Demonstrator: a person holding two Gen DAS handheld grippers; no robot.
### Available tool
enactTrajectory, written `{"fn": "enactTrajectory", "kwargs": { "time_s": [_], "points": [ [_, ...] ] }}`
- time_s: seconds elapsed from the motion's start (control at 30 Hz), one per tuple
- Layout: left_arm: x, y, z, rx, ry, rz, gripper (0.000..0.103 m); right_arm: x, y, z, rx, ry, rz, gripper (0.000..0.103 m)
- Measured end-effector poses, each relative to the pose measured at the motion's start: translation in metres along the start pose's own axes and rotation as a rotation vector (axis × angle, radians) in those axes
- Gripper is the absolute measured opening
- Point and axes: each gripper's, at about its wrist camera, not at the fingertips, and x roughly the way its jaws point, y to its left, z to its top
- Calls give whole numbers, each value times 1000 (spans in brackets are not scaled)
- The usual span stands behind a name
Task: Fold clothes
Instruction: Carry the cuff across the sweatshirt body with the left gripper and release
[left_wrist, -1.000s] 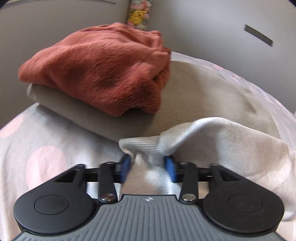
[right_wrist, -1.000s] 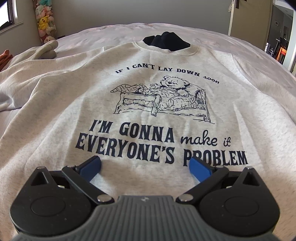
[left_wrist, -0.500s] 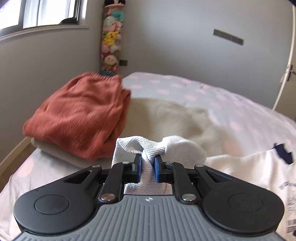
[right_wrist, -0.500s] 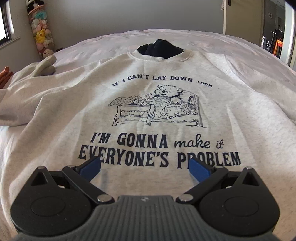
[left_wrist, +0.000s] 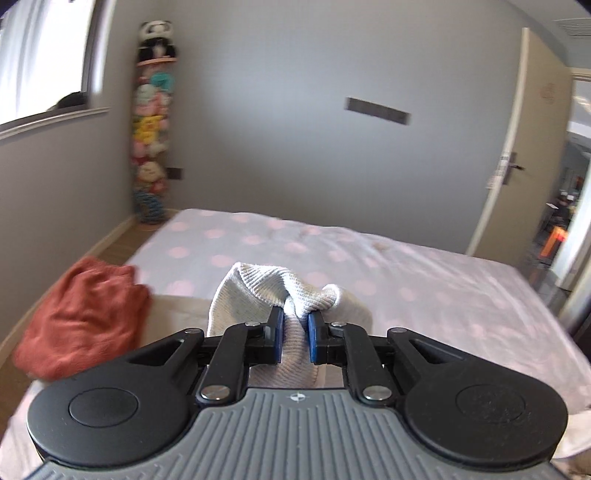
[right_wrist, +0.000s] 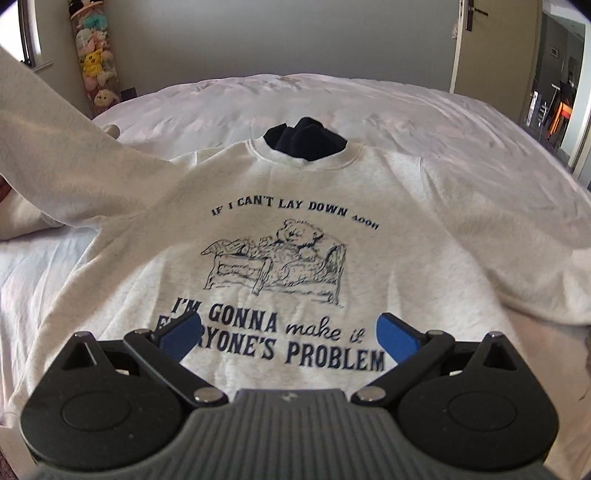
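A light grey sweatshirt (right_wrist: 369, 192) with a bear print and dark lettering lies face up on the bed. Its left sleeve (right_wrist: 62, 147) is lifted off the bed and runs up to the left edge of the right wrist view. My left gripper (left_wrist: 294, 332) is shut on the sleeve's ribbed cuff (left_wrist: 258, 291) and holds it high over the bed. My right gripper (right_wrist: 288, 336) hovers open above the sweatshirt's lower front, with nothing between its blue pads (right_wrist: 397, 336).
A folded rust-red garment (left_wrist: 85, 317) lies on a beige one (left_wrist: 177, 314) at the bed's left side. A dark garment (right_wrist: 306, 142) sits beyond the collar. The polka-dot sheet (left_wrist: 406, 269) stretches ahead. Stuffed toys (left_wrist: 151, 122) stack in the corner; a door (left_wrist: 524, 155) stands open at right.
My left gripper shut on the cuff and rose with it, so the sleeve now hangs in the air. My right gripper stayed open and drew back slightly over the sweatshirt.
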Motion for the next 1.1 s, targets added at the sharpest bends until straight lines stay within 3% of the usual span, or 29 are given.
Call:
{"fn": "enactTrajectory", "kwargs": {
  "time_s": [0.13, 0.37, 0.5, 0.6, 0.67, 0.73, 0.77, 0.83, 0.9, 1.1],
  "points": [
    [25, -70, -7, 29, 51, -125, 11, -11, -15, 22, -42, -54, -40, 101],
    [85, -189, -33, 78, 157, -321, 11, 0, -36, 28, 37, -94, -24, 101],
    [146, -238, -79, 96, 297, -355, 11, 19, -50, 25, 75, -103, -42, 101],
    [188, -263, -120, 138, 398, -364, 11, 37, -66, 21, 113, -87, -44, 101],
    [213, -279, -146, 167, 459, -367, 11, 47, -77, 18, 142, -83, -35, 96],
    [231, -292, -171, 191, 514, -371, 11, 56, -88, 17, 183, -80, -14, 80],
    [239, -294, -181, 196, 536, -374, 12, 61, -94, 15, 208, -72, 6, 78],
    [248, -302, -199, 199, 589, -399, 12, 72, -102, 11, 252, -45, 47, 69],
    [254, -310, -211, 207, 635, -433, 13, 83, -107, 9, 269, -12, 61, 66],
    [236, -322, -226, 277, 690, -528, 20, 94, -118, 4, 311, 61, 27, 66]
  ]
}}
